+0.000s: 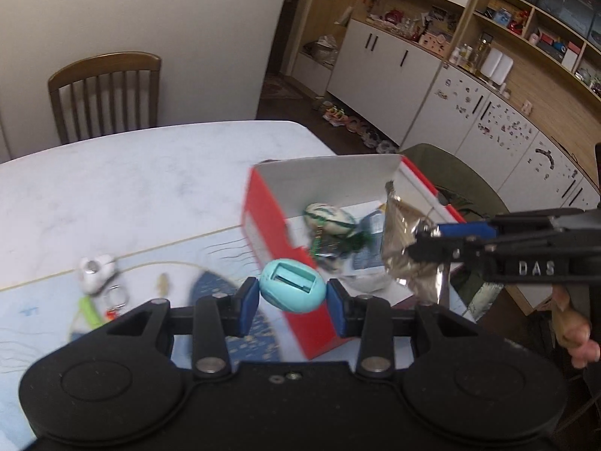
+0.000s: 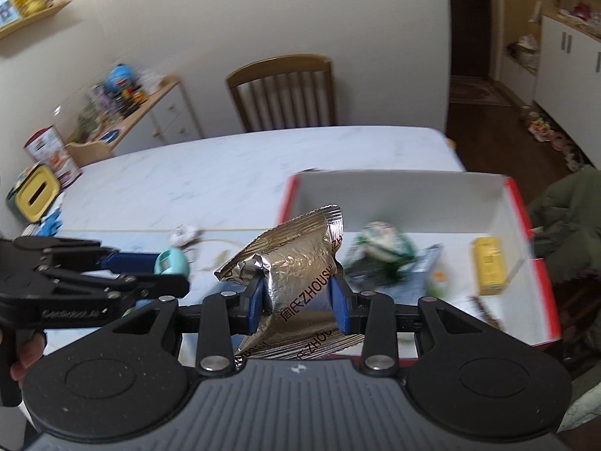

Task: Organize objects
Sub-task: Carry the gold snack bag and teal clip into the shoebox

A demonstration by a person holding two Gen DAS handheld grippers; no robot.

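Tabletop (image 1: 124, 173): I see pale marbled stone, with a blue illustrated mat across its near part; the near edge is hidden behind my rig.
Box (image 2: 541, 274): red outside, white inside, open-topped, standing on the right part of the tabletop; its near wall is cut off by the right gripper's body.
Box contents: a green-and-white rounded item (image 2: 383, 242) and a yellow block (image 2: 488, 265) lie inside; motion blur keeps me from naming the rest.
Right gripper (image 2: 298, 300): I have it clamped on a crinkled gold foil packet (image 2: 293, 259), held above the near side of the box; the packet's lower end disappears under the gripper.
Left gripper (image 1: 293, 297): its blue pads pinch a small turquoise egg-shaped case (image 1: 293, 289), held in the air over the box's left corner.
Loose bits: a small white object (image 1: 94, 268) and a keyring-like cluster (image 1: 109, 300) sit on the mat, too blurred for me to identify.
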